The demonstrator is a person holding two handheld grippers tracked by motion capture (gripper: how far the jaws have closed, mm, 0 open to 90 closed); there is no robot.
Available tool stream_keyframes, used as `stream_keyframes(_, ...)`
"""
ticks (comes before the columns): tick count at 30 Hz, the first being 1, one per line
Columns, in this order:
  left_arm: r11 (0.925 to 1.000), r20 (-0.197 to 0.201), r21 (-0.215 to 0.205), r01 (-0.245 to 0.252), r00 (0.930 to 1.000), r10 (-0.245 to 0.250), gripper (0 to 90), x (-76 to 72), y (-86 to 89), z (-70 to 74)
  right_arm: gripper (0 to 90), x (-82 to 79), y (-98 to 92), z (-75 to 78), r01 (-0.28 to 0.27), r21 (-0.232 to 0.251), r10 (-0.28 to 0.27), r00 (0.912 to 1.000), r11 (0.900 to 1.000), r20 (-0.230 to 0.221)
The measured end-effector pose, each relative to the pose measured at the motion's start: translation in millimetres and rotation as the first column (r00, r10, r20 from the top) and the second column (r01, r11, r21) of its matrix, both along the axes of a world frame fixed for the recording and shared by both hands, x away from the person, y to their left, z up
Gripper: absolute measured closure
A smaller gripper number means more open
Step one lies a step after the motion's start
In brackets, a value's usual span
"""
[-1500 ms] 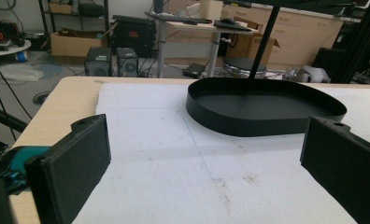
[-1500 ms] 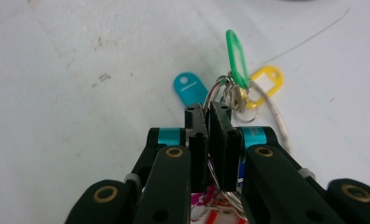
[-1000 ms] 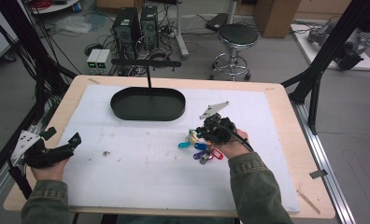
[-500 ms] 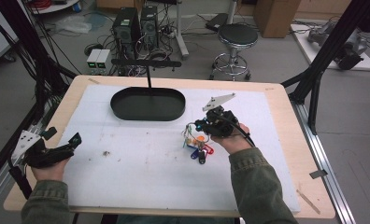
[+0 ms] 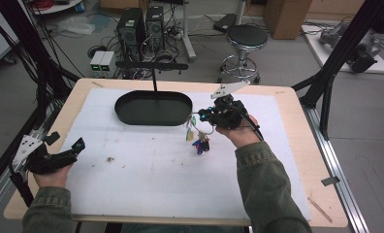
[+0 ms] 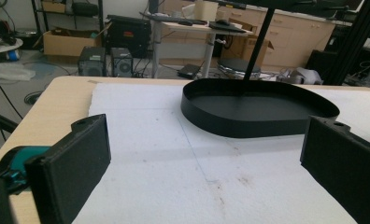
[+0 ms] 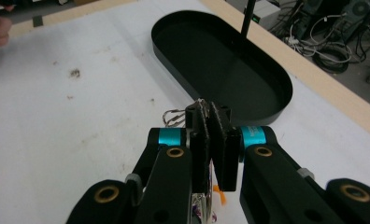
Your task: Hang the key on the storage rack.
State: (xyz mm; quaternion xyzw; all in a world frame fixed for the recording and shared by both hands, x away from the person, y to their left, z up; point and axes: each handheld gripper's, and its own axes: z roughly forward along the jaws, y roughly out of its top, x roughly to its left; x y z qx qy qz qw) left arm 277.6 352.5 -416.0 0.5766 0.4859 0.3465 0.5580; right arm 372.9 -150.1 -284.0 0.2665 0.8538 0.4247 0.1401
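**Key bunch lifted beside the tray**

High view: right gripper (image 5: 205, 116) raised just off the right end of the black oval tray (image 5: 153, 108), bunch of keys (image 5: 198, 138) with coloured tags dangling from it above the white mat (image 5: 146, 179). Left gripper (image 5: 64, 153) low at the mat's left edge.

Left gripper view: jaws spread wide, nothing between; tray ahead.

Right gripper view: jaws pressed together on the key ring (image 7: 176, 116), tray just beyond.
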Motion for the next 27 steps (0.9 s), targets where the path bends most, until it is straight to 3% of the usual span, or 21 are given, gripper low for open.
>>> stream_keyframes(3, 1.0, -0.002, 0.002, 0.002, 1.0, -0.002, 2.2, 0.3, 0.3, -0.4, 86.5, 4.3, 4.7, 8.9, -0.006, -0.001, 0.006, 0.9999, 1.0, 0.011)
stream_keyframes(7, 1.0, -0.004, 0.001, 0.004, 1.0, -0.004, 2.2, -0.1, 0.0, -0.2, 86.5, 10.7, 9.5, 14.8, -0.011, 0.035, 0.011, 0.9999, 0.999, 0.007)
stream_keyframes(27, 0.9999, -0.006, 0.007, 0.008, 1.0, -0.008, 2.2, 2.2, 0.1, -1.2, 86.5, 41.5, 35.7, 27.1, -0.068, 0.029, 0.068, 0.9977, 0.997, -0.009)
